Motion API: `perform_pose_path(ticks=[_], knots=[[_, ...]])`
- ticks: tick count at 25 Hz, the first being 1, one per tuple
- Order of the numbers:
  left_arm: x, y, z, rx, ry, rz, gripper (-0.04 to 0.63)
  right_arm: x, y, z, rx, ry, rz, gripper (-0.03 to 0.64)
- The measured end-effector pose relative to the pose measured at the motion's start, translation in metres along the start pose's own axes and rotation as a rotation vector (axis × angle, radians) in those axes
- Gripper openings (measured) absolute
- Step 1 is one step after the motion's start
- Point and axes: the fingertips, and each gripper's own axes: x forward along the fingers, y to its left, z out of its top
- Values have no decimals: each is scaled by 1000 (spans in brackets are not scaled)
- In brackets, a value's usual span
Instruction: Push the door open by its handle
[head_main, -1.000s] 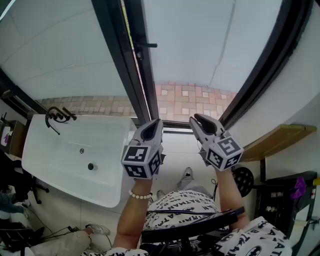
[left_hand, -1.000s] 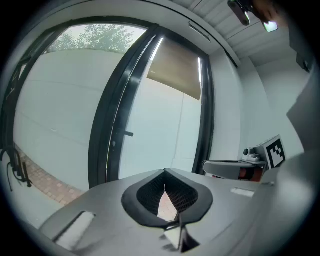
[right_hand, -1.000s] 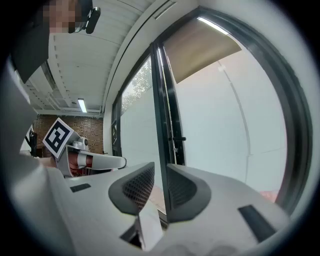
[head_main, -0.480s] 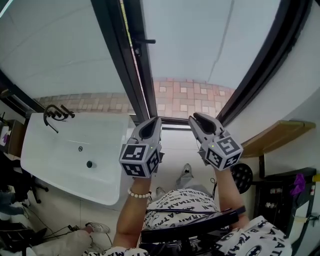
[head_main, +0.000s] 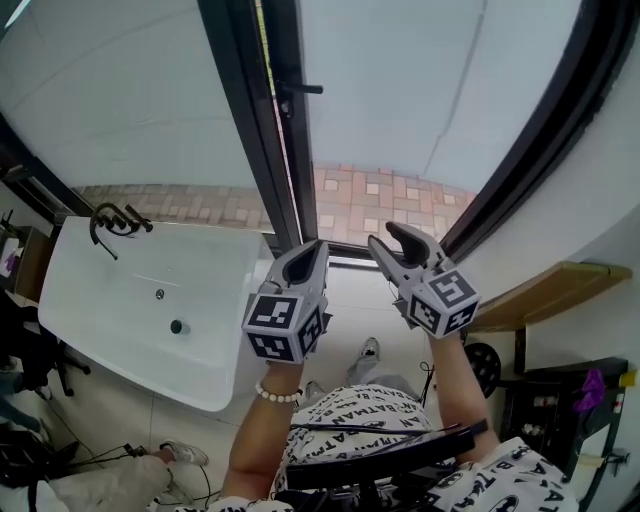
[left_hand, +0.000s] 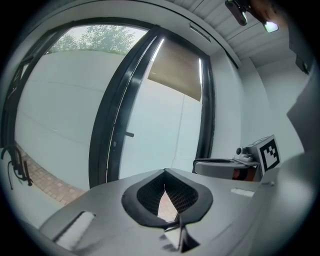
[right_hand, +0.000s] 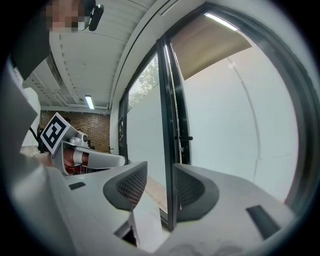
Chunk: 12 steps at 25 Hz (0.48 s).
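On the right gripper (head_main: 388, 238) the empty jaws are opening, while the left gripper (head_main: 312, 247) has them together, and the door handle (head_main: 300, 89) is well apart, so a reach probably comes next.

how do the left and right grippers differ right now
The left gripper has its jaws closed together; the right gripper has its jaws apart and opening. In the head view the left gripper is nearer the white sink, the right gripper nearer the wooden shelf. Both are empty and well short of the door handle.

The door frame (head_main: 250, 120) is black, the sink (head_main: 120, 290) white, the paving (head_main: 380, 200) pink-and-cream squares.
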Motion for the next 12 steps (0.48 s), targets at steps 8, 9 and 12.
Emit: perform_pose_path(ticks=[8,9,12], knots=[[25,23,18,4,-34,98,0,90,-33,36,-189,37,150,193],[28,26,20,1,-38,114,0,103,-38,42,-217,43,172,193],[44,30,24,-7,-51,159,0,138,-58,58,-303,72,225,195]])
